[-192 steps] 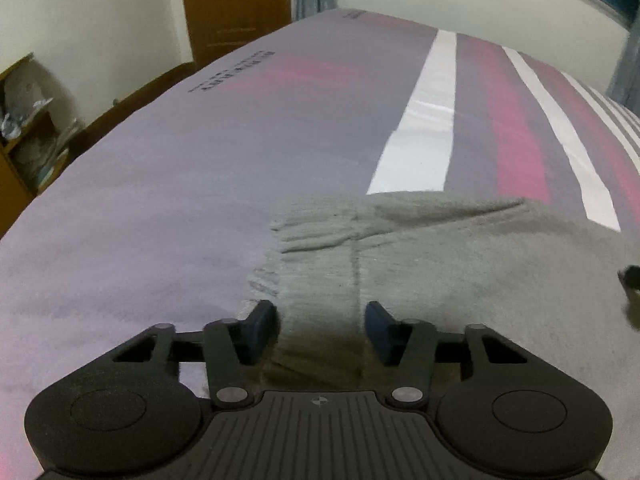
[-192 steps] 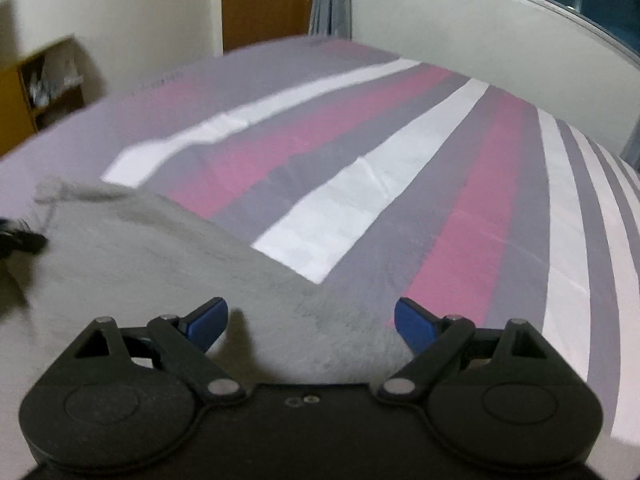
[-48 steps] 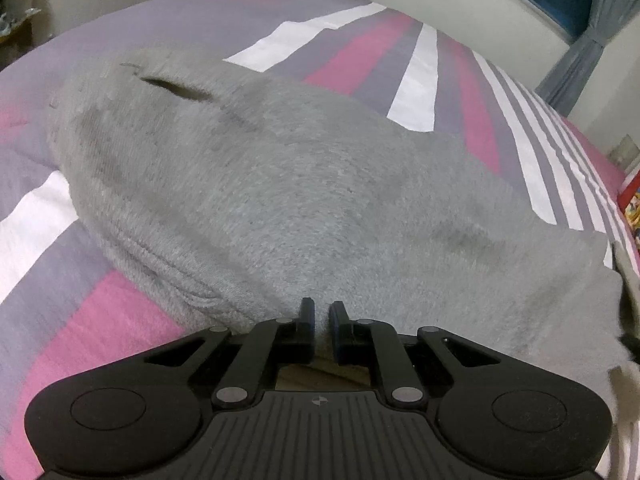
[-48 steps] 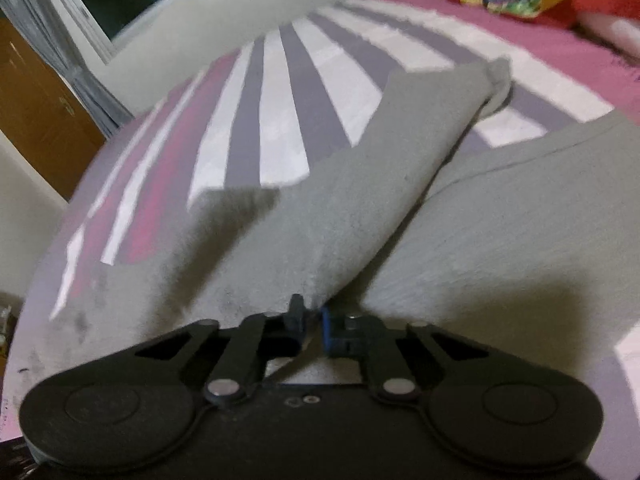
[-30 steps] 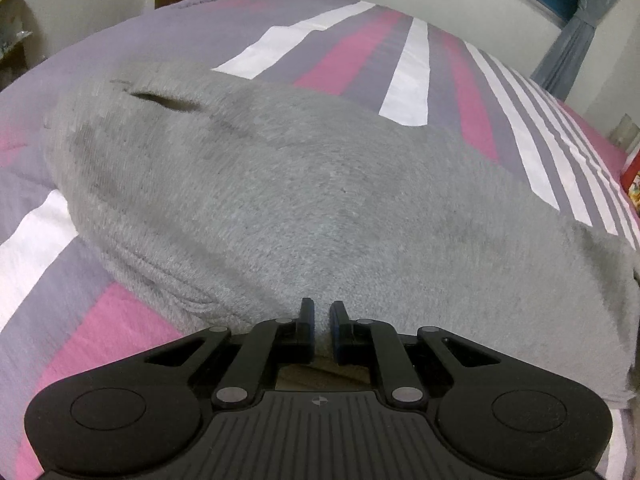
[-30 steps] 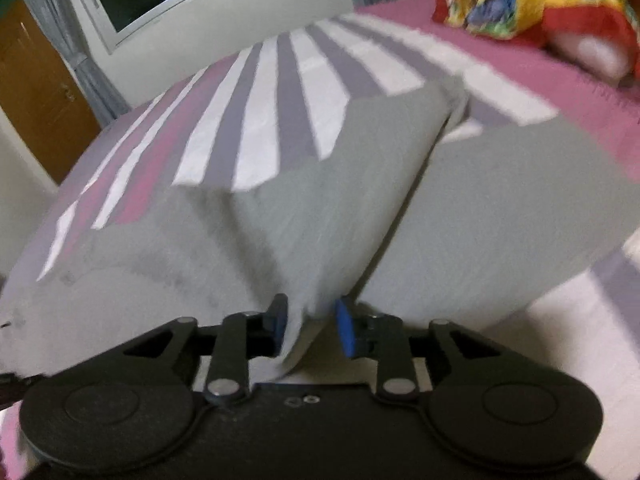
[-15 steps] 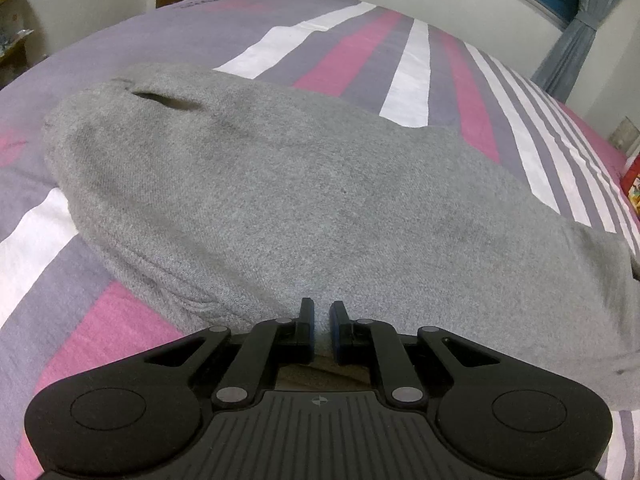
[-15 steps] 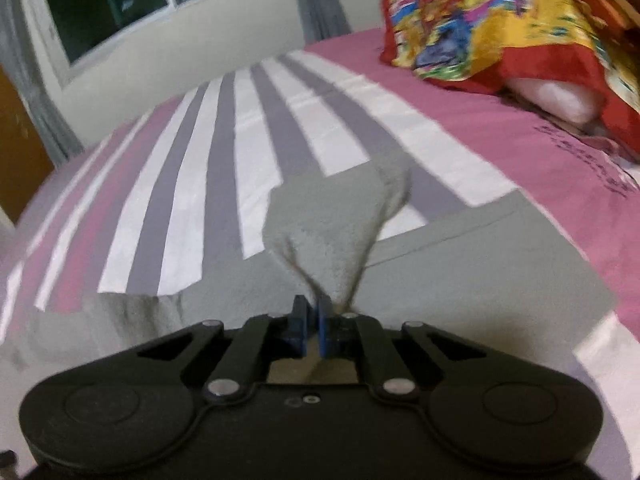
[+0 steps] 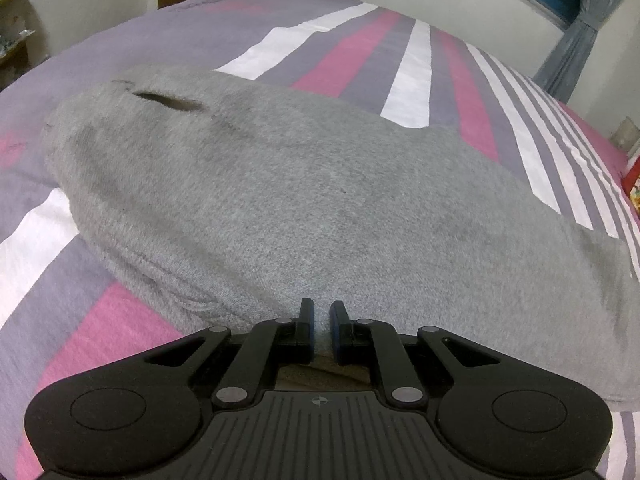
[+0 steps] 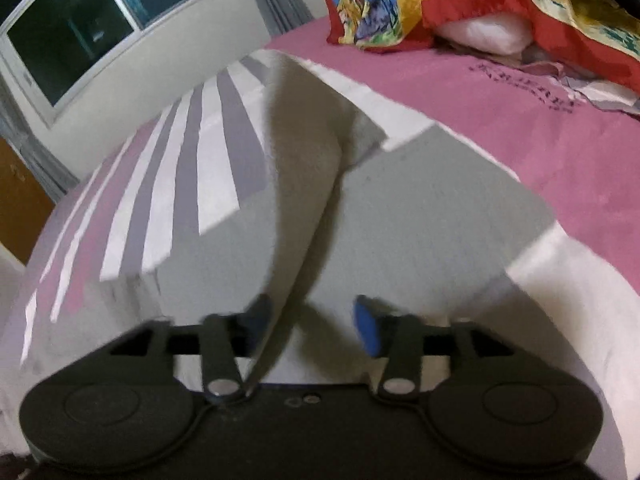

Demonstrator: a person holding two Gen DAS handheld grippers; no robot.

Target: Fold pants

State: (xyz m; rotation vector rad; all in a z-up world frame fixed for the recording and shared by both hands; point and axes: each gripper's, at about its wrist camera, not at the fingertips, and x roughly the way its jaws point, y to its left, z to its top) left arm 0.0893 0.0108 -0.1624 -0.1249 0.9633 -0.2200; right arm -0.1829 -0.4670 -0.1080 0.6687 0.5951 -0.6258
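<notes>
Striped bedsheet (image 9: 408, 76) under grey pants (image 9: 320, 200); left claw (image 9: 322, 316) pinches hem, right claw (image 10: 310, 316) seemingly spread.

the pants (image 9: 320, 200) lie on the bed (image 9: 352, 52); behind them a window (image 10: 68, 32), right of them a pillow (image 10: 480, 36).

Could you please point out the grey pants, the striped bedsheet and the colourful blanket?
grey pants (image 9: 320, 200), left wrist view, middle of the fabric.
striped bedsheet (image 9: 340, 60), left wrist view, a pink stripe.
colourful blanket (image 10: 400, 0), right wrist view, yellow patterned part.
</notes>
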